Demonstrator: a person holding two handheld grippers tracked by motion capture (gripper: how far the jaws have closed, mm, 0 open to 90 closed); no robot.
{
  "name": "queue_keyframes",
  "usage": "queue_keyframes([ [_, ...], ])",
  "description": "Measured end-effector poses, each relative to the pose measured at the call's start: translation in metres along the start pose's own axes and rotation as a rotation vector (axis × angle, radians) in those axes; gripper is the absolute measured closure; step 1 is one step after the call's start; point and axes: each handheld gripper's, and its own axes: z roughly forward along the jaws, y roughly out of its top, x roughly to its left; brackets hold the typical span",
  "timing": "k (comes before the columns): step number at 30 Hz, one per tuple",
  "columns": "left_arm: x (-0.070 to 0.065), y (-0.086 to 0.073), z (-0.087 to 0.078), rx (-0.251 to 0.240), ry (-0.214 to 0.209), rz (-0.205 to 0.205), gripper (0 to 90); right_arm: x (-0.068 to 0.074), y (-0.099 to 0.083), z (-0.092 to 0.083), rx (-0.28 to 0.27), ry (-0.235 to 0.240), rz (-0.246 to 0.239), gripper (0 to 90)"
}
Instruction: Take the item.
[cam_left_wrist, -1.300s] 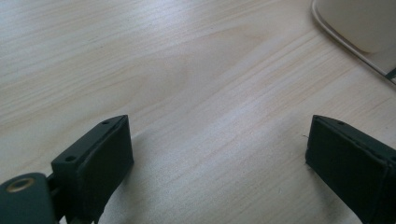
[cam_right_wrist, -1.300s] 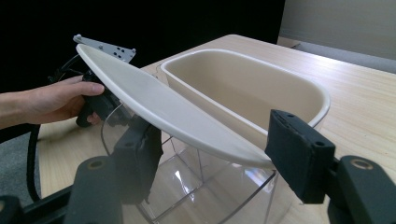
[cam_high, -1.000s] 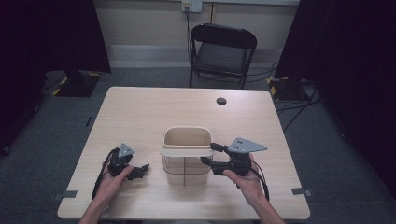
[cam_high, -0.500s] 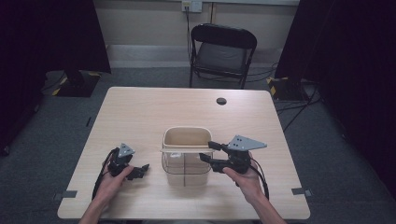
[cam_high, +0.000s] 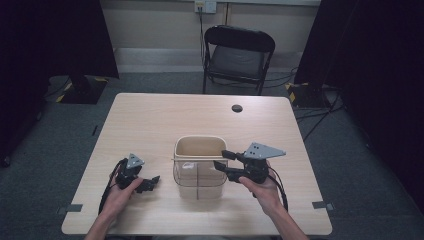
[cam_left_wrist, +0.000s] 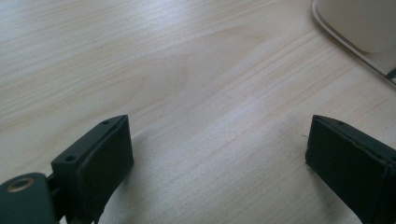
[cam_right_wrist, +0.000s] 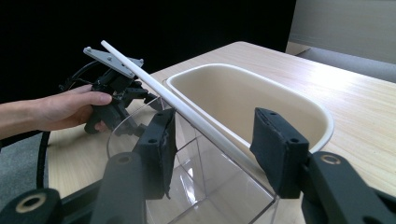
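A clear plastic container is seen near the front middle of the wooden table, with a cream tub touching it on the far side, and a thin white rod lies across the container's rim where the two meet. The right gripper is held at the container's right end, and its jaws have just been closing around the rod; a gap is left on either side in the right gripper view, so the pads are not yet pressed on it (the rod is bracketed rather than held). The left gripper is rested on the table to the left of the container, jaws wide apart with only bare wood between them. The step in hand is judged to be the grasp of the rod. For the next move, the jaws would need to be brought fully onto the rod before any lift, with the rod kept level so that the container is not tipped.
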Motion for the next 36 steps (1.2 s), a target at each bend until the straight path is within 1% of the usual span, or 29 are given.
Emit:
queue_keyframes([
  [15, 0.0001, 0.0, -0.0001, 0.0, 0.002, 0.002, 6.8, -0.0035, 0.0065, 0.0044, 0.006, 0.005, -0.004, 52.0],
  [19, -0.0002, 0.0, 0.0001, -0.002, 0.0, -0.002, 6.8, -0.0058, 0.0068, 0.0055, 0.0, 0.004, 0.001, 52.9],
  [24, 0.0, 0.0, -0.0002, 0.001, 0.004, 0.001, 6.8, -0.0074, 0.0064, 0.0064, -0.011, 0.008, 0.02, 53.4],
  [36, 0.0, 0.0, -0.0002, 0.001, 0.005, 0.001, 6.8, -0.0085, 0.0069, 0.0061, -0.011, 0.004, 0.02, 54.3],
])
